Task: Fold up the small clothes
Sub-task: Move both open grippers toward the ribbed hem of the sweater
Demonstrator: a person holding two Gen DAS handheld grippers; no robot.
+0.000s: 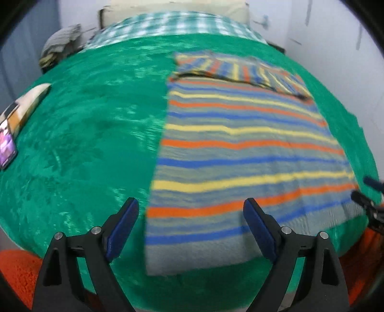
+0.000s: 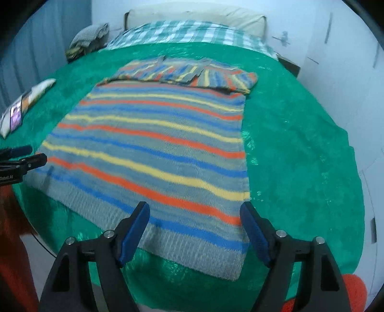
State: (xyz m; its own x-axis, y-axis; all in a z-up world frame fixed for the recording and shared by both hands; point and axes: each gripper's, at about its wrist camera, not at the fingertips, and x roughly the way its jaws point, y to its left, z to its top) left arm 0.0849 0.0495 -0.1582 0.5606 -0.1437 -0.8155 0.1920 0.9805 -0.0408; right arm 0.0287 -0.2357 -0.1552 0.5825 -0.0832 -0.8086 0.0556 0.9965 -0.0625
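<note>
Left tool (image 1: pixel 190 222): jaws spread wide, released, nothing between the blue pads (image 1: pixel 124 225). It is poised over the near left corner of the striped sweater (image 1: pixel 240 148), above the grey ribbed hem, not touching it.

Right tool (image 2: pixel 194 226): jaws also spread wide, released, nothing gripped. It is poised over the near right corner of the same hem. Each tool appears at the edge of the other's view, one at each side of the hem.

Striped sweater: lies flat on the bed, hem near, neck far. Bands of grey, blue, yellow and orange run across it. Both sleeves (image 2: pixel 177 70) are folded inward and lie across the far, upper part of the body.

Green blanket (image 1: pixel 84 124): covers the bed under the sweater. A green checked cloth (image 2: pixel 187 33) lies at its far end, before a cream headboard (image 2: pixel 196 15). A phone with a lit screen (image 1: pixel 6 148) rests at the left edge of the blanket, beside a pale object. A heap of grey clothing (image 2: pixel 88 40) sits at the far left.
</note>
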